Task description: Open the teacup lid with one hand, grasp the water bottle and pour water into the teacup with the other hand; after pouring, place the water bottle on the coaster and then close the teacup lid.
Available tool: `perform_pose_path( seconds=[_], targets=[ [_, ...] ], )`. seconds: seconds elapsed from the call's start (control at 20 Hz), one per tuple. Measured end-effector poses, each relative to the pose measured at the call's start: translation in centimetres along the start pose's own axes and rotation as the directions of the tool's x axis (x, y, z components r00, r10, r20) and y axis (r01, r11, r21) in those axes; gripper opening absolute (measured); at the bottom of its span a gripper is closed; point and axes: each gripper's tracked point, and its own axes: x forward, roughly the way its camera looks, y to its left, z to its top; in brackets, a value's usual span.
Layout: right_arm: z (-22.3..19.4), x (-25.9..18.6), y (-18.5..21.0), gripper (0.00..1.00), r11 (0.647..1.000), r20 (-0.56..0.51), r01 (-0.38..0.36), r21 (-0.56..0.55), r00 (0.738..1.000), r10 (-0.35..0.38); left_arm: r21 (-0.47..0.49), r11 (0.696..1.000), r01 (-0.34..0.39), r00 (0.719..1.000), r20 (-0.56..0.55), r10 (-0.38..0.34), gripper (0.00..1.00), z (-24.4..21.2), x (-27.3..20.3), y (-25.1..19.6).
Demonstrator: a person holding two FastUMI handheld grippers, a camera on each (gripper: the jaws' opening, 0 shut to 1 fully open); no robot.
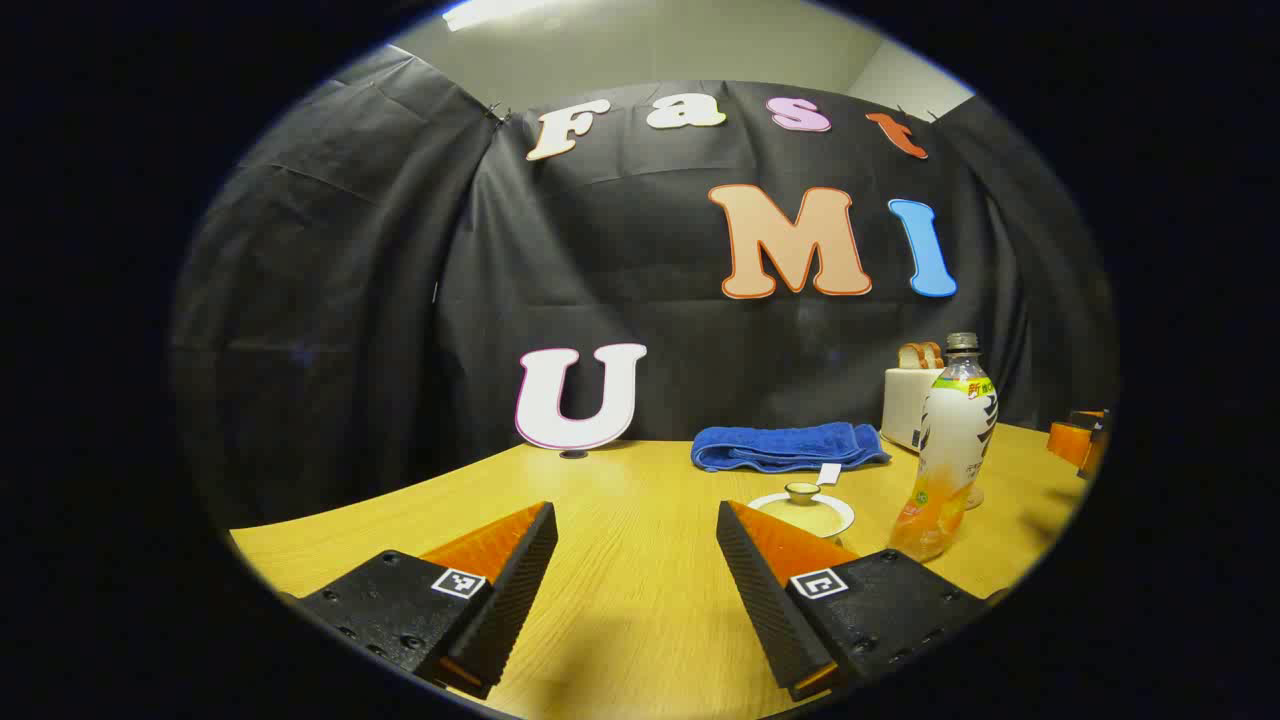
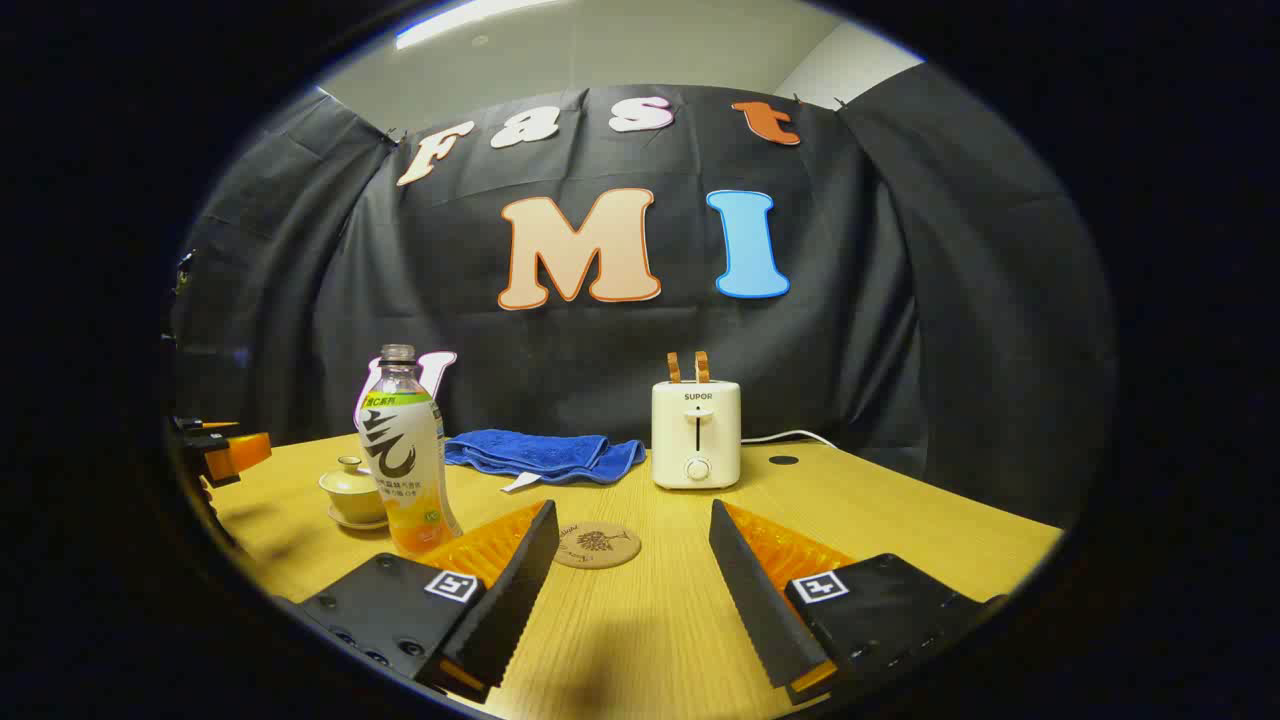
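So we've got both grippers hovering low over the wooden table [image 2: 900, 510] with nothing in them: the left gripper [image 1: 637, 560] has its fingers spread wide, and same deal with the right gripper [image 2: 632, 560]. In the left gripper view the teacup [image 1: 803, 503] sits lid on, just ahead and to the right, with the water bottle [image 1: 945, 450] standing upright beside it. In the right gripper view the coaster [image 2: 597, 544] lies between the fingers, near a toaster [image 2: 696, 432] and blue towel [image 2: 545, 455].
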Motion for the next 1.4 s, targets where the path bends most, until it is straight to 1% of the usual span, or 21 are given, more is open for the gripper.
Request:
perform_pose_path(
  seconds=[0.1, 0.15, 0.2, 0.25, 0.3, 0.35, 0.75, 0.85, 0.9, 0.95, 1.0, 1.05, 1.1, 1.15, 1.2, 1.3, 1.35, 1.4],
  targets=[
    [0.0, 0.0, 0.0, 0.94, 1.000, 0.000, 0.001, 0.000, 1.000, -0.001, -0.001, 1.000, 0.001, 1.000, 0.001, -0.001, 0.95, 0.0, 0.0, 0.0],
    [0.0, 0.0, 0.0, 0.97, 1.000, 0.001, 0.000, 0.000, 1.000, 0.000, -0.001, 1.000, 0.001, 1.000, 0.000, -0.001, 0.94, 0.0, 0.0, 0.0],
    [0.0, 0.0, 0.0, 0.94, 1.000, 0.001, 0.001, 0.000, 1.000, -0.001, -0.001, 1.000, 0.000, 1.000, 0.001, 0.000, 0.94, 0.0, 0.0, 0.0],
    [0.0, 0.0, 0.0, 0.94, 1.000, 0.001, 0.000, 0.000, 1.000, 0.000, -0.001, 1.000, -0.001, 1.000, 0.001, 0.001, 0.94, 0.0, 0.0, 0.0],
    [-0.1, 0.0, -0.1, 0.97, 1.000, 0.001, 0.001, 0.000, 1.000, -0.001, -0.001, 1.000, -0.001, 1.000, 0.001, 0.001, 0.94, 0.0, 0.0, 0.0],
    [-0.1, 0.0, 0.0, 0.94, 1.000, 0.001, 0.000, 0.000, 1.000, 0.000, -0.001, 1.000, -0.001, 1.000, 0.001, 0.001, 0.94, 0.0, 0.0, 0.0],
    [-0.1, 0.1, -0.1, 0.94, 1.000, 0.003, 0.001, 0.000, 1.000, -0.001, -0.002, 1.000, 0.004, 1.000, 0.001, -0.004, 0.94, 0.0, 0.0, -0.1],
    [-0.1, 0.2, 0.0, 0.99, 1.000, 0.001, -0.001, 0.000, 1.000, 0.001, -0.003, 1.000, 0.014, 1.000, 0.001, -0.014, 0.94, 0.0, 0.0, -0.3],
    [-0.1, 0.1, 0.0, 0.97, 1.000, 0.002, -0.001, 0.000, 1.000, 0.001, -0.003, 1.000, 0.020, 1.000, 0.002, -0.020, 0.94, 0.0, 0.0, -0.4],
    [-0.1, 0.1, -0.1, 0.97, 1.000, 0.002, -0.001, 0.000, 1.000, 0.001, -0.003, 1.000, 0.026, 1.000, 0.002, -0.026, 0.94, 0.0, 0.0, -0.5],
    [-0.1, 0.1, 0.0, 0.99, 1.000, 0.002, -0.001, 0.000, 1.000, 0.001, -0.004, 1.000, 0.029, 1.000, 0.002, -0.029, 0.94, 0.0, 0.0, -0.6],
    [-0.1, 0.1, 0.0, 0.97, 1.000, 0.002, -0.001, 0.000, 1.000, 0.001, -0.004, 1.000, 0.030, 1.000, 0.003, -0.030, 0.94, 0.1, 0.0, -0.6],
    [-0.1, 0.1, 0.0, 0.99, 1.000, 0.003, -0.001, 0.000, 1.000, 0.001, -0.004, 0.999, 0.031, 1.000, 0.002, -0.031, 0.94, 0.1, 0.1, -0.6],
    [-0.1, 0.1, 0.0, 0.99, 1.000, 0.003, -0.001, 0.000, 1.000, 0.001, -0.004, 0.999, 0.032, 0.999, 0.003, -0.032, 0.94, 0.1, 0.0, -0.6],
    [-0.1, 0.2, 0.0, 0.94, 1.000, 0.002, -0.001, 0.000, 1.000, 0.001, -0.004, 0.999, 0.034, 0.999, 0.003, -0.034, 0.94, 0.0, 0.1, -0.7],
    [-0.1, 0.2, 0.0, 0.99, 1.000, 0.002, 0.000, 0.000, 1.000, 0.000, -0.005, 0.999, 0.046, 0.999, 0.003, -0.046, 0.94, 0.0, 0.1, -0.9],
    [-0.1, 0.2, -0.1, 0.97, 1.000, 0.002, 0.001, 0.000, 1.000, -0.001, -0.005, 0.998, 0.062, 0.998, 0.003, -0.062, 0.94, 0.1, 0.2, -1.3],
    [-0.2, 0.2, -0.1, 0.97, 1.000, 0.002, 0.001, 0.000, 1.000, -0.001, -0.005, 0.997, 0.082, 0.997, 0.004, -0.082, 0.94, 0.1, 0.2, -1.7]
  ],
)
